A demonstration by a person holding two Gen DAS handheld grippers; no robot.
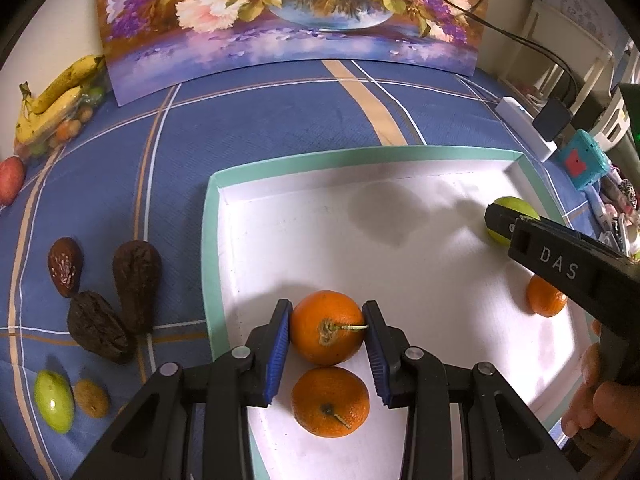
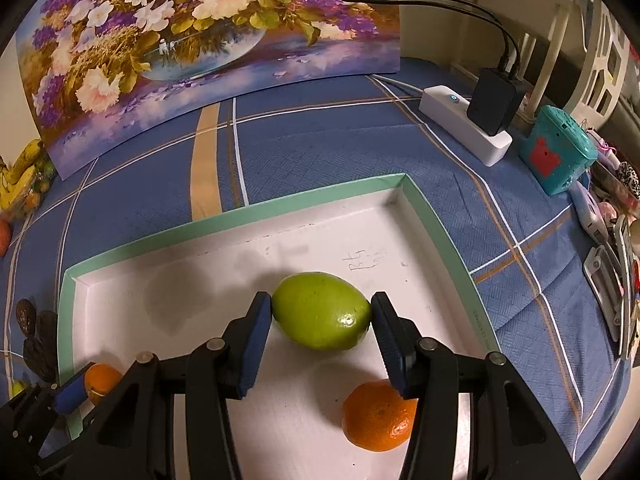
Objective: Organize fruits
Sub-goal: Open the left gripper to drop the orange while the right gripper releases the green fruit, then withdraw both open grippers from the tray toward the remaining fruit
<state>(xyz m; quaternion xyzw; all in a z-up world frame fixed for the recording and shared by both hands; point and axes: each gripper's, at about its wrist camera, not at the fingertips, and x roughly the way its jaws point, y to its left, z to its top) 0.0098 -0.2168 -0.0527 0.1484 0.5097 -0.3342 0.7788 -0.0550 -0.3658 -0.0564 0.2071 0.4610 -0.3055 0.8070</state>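
A white tray with a green rim (image 1: pixel 280 160) (image 2: pixel 224 220) lies on the blue cloth. My left gripper (image 1: pixel 326 326) is shut on an orange (image 1: pixel 327 327) with a stem, low over the tray's near left part. A second orange (image 1: pixel 330 402) lies just below it. My right gripper (image 2: pixel 322 310) is shut on a green lemon-shaped fruit (image 2: pixel 320 310) in the tray's right part; it shows in the left wrist view (image 1: pixel 516 208) too. A third orange (image 2: pixel 378 416) (image 1: pixel 546 296) lies near the right gripper.
Left of the tray on the cloth lie dark avocados (image 1: pixel 136 280), a brown fruit (image 1: pixel 64 266), a small green fruit (image 1: pixel 54 400) and a small tan fruit (image 1: pixel 92 398). Bananas (image 1: pixel 56 96) and a red fruit (image 1: pixel 10 180) lie far left. A flower painting (image 1: pixel 288 20) stands behind. A power strip (image 2: pixel 464 128) and teal box (image 2: pixel 556 156) sit right.
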